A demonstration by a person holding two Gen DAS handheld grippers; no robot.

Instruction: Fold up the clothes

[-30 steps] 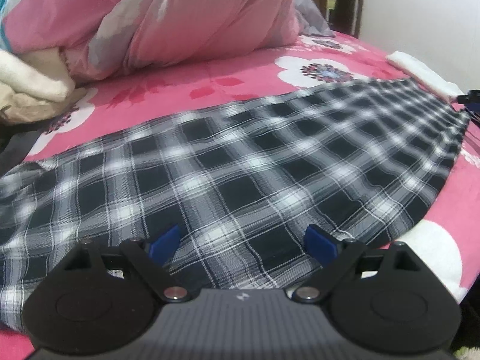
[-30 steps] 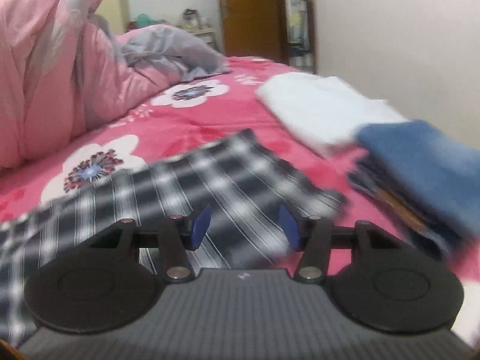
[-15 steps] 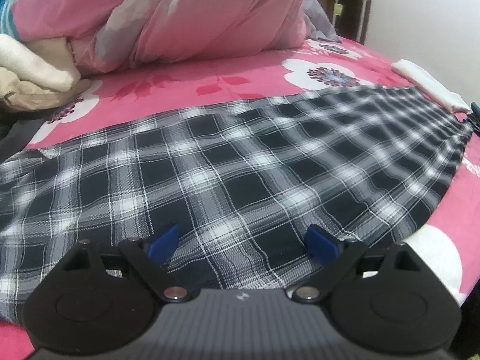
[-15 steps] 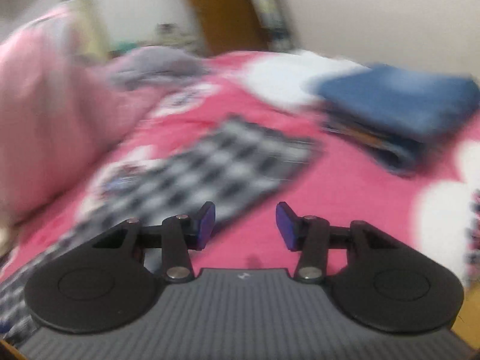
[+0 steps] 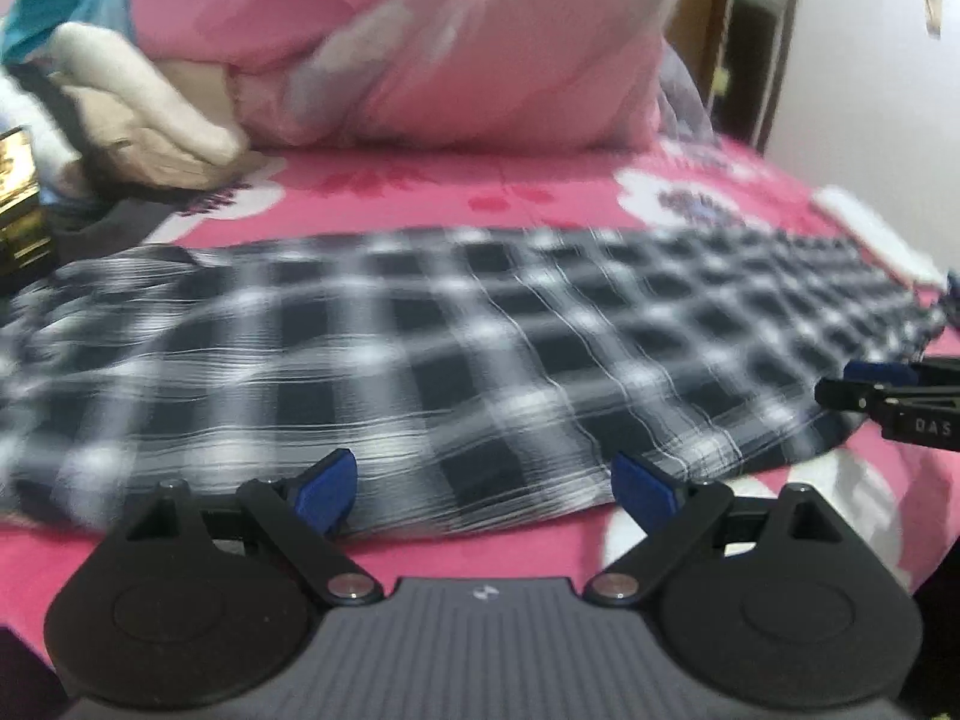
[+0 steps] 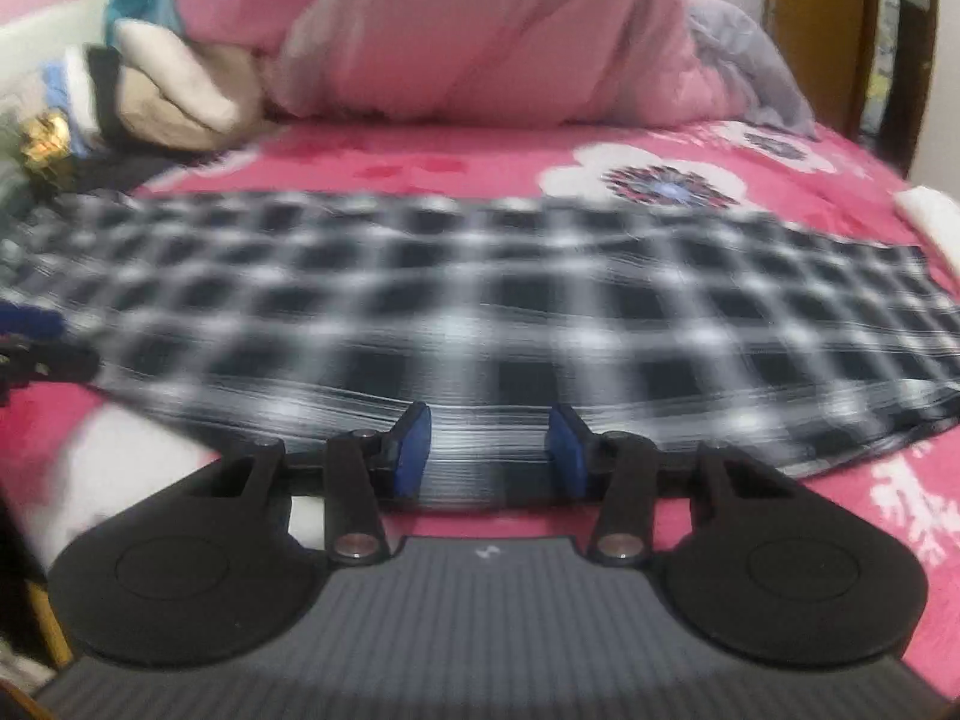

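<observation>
plaid garment (image 5: 456, 354): spread flat across frame centre on the pink floral bed (image 5: 420, 198) | left claw (image 5: 485, 483): wide open, empty, at near hem | right claw (image 6: 489, 450): half open, empty, hem seemingly just beyond; blurred

My tongs are black with blue pads (image 6: 414, 444), the garment (image 6: 480, 312) before me is black-and-white plaid, the bedsheet (image 6: 420, 162) is hot pink with white flowers whose centres are dark, the quilt (image 6: 468, 30) is pale pink with grey patches, and the folded cloth (image 6: 174, 84) beside it is cream.
</observation>
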